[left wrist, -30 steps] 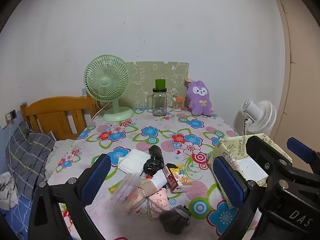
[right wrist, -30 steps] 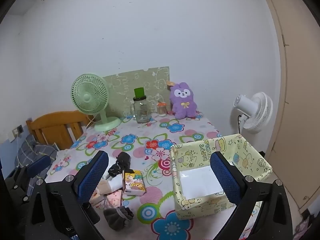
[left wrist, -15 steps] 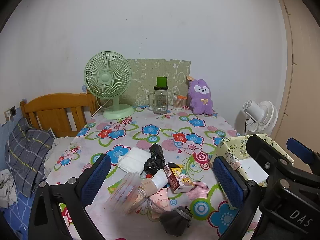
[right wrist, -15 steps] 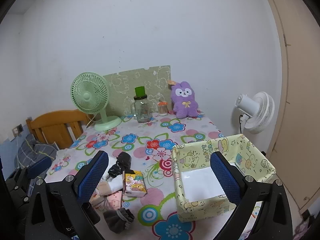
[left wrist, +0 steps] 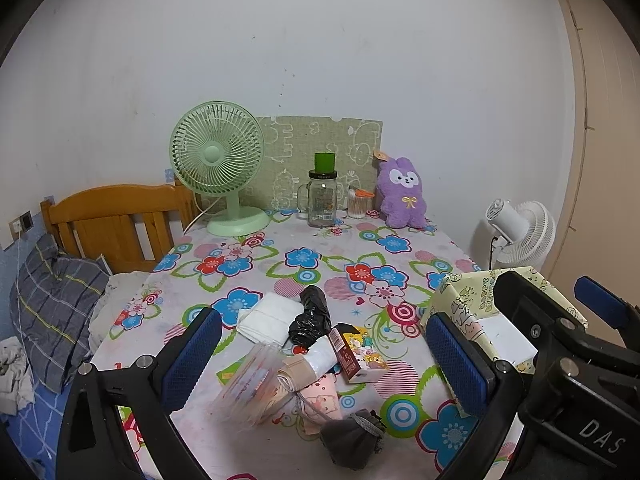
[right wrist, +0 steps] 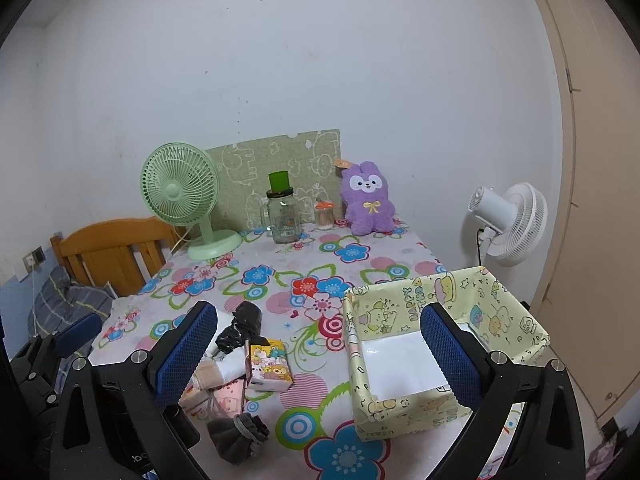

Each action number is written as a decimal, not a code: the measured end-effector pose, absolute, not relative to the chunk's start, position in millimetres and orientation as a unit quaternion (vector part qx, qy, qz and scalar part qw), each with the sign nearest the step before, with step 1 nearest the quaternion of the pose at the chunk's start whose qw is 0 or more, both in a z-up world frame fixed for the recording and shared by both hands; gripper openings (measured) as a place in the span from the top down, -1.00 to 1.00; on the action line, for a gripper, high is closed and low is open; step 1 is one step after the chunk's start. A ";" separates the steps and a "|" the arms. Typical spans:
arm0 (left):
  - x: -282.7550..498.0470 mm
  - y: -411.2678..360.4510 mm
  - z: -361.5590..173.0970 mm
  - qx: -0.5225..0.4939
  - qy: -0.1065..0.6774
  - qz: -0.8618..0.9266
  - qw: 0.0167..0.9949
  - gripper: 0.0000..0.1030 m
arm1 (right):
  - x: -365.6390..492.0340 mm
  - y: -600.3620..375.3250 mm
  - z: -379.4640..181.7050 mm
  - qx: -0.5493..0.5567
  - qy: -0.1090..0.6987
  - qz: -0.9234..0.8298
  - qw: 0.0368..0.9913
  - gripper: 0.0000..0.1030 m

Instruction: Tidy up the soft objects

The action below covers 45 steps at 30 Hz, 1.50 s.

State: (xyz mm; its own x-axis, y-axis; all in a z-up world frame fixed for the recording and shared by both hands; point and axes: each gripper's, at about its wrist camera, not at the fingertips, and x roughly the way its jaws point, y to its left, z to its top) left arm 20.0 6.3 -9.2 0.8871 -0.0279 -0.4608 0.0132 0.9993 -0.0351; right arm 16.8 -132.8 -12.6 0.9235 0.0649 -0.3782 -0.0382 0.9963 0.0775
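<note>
A pile of small soft items lies at the near left of the flowered table (left wrist: 320, 256): a grey drawstring pouch (left wrist: 352, 442), a pink pouch (left wrist: 320, 396), a white folded cloth (left wrist: 268, 314), a black crumpled bag (left wrist: 310, 316), a cartoon tissue pack (left wrist: 360, 354) and a clear packet (left wrist: 248, 388). A yellow cartoon-print box (right wrist: 436, 348) stands open at the near right. My left gripper (left wrist: 320, 356) hovers open above the pile. My right gripper (right wrist: 320, 354) is open and empty, between the pile and the box.
At the back stand a green desk fan (left wrist: 218, 164), a glass jar with a green lid (left wrist: 322, 196), a small toothpick jar (left wrist: 356, 202) and a purple plush rabbit (left wrist: 402, 192). A wooden headboard (left wrist: 116, 220) and bedding lie left; a white floor fan (right wrist: 510, 222) is right.
Both views have shifted slightly, so the table objects sit a little lower in frame. Both grippers remain open; nothing on the table has moved.
</note>
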 end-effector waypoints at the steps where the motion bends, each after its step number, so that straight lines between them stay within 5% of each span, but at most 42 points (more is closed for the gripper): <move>1: 19.6 6.7 -9.0 -0.016 0.237 -0.011 0.971 -0.99 | 16.1 -132.9 -13.2 0.035 0.193 0.025 0.980 -0.99; 45: 14.3 13.7 -23.9 -0.002 0.239 -0.001 0.971 -0.96 | 15.5 -116.9 -22.5 0.025 0.208 0.051 0.976 -0.99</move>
State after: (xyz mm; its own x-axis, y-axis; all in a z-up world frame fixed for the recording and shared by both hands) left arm 14.3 13.7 -23.9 0.8853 -0.0036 -0.4649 0.0016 1.0000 -0.0046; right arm 15.5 -116.9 -22.5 0.9083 0.1107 -0.4033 -0.0898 0.9935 0.0703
